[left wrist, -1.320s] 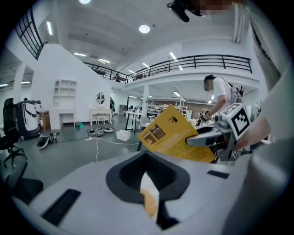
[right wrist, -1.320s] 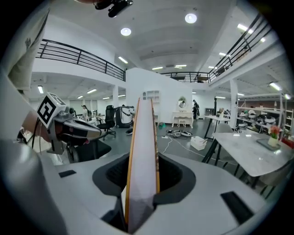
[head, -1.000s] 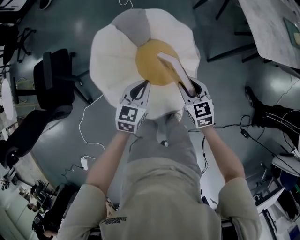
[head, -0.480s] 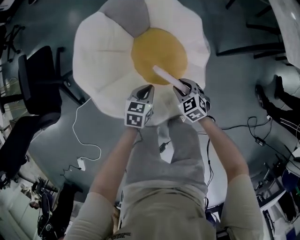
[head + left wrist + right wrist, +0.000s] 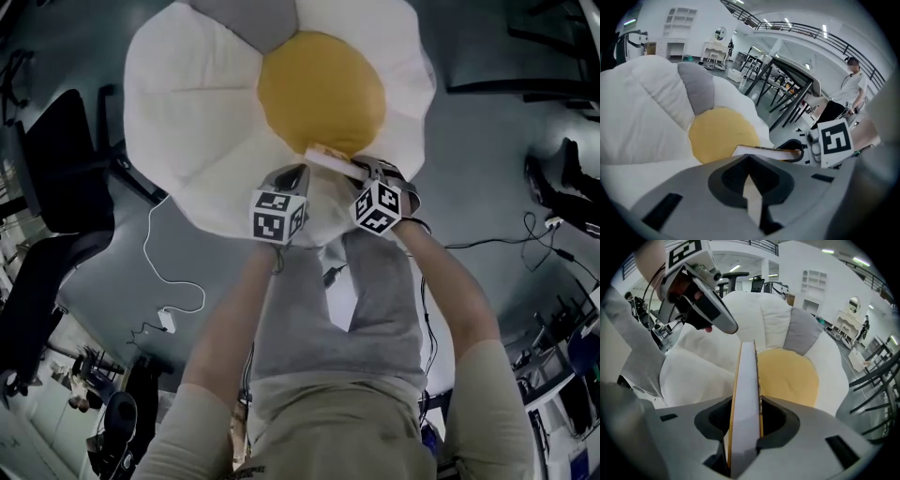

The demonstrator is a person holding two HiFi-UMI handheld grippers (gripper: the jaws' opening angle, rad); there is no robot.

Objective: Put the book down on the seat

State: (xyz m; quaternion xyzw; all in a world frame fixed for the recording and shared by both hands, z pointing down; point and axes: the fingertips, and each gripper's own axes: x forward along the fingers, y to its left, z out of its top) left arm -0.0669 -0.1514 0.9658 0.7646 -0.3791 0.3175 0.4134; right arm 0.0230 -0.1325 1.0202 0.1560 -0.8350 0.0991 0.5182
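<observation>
The seat (image 5: 197, 122) is a big flower-shaped cushion with white petals, one grey petal and a yellow centre (image 5: 319, 89). My right gripper (image 5: 370, 173) is shut on a thin book (image 5: 328, 157) with a yellow-edged cover, gripped by its near end. The book reaches over the near rim of the yellow centre. In the right gripper view the book (image 5: 745, 394) stands on edge between the jaws of my right gripper (image 5: 746, 406), above the seat (image 5: 773, 319). My left gripper (image 5: 286, 178) is beside it, shut and empty, and sees the book (image 5: 761, 151) edge-on.
A black office chair (image 5: 56, 159) stands left of the seat. A white cable (image 5: 155, 272) with a charger lies on the grey floor, and dark cables (image 5: 525, 244) lie at the right. Tables (image 5: 787, 75) and a standing person (image 5: 848, 93) are farther off.
Both grippers have dropped toward the seat, which now fills more of the head view. The book has come down from over the yellow centre to its near edge, still held by the right gripper.
</observation>
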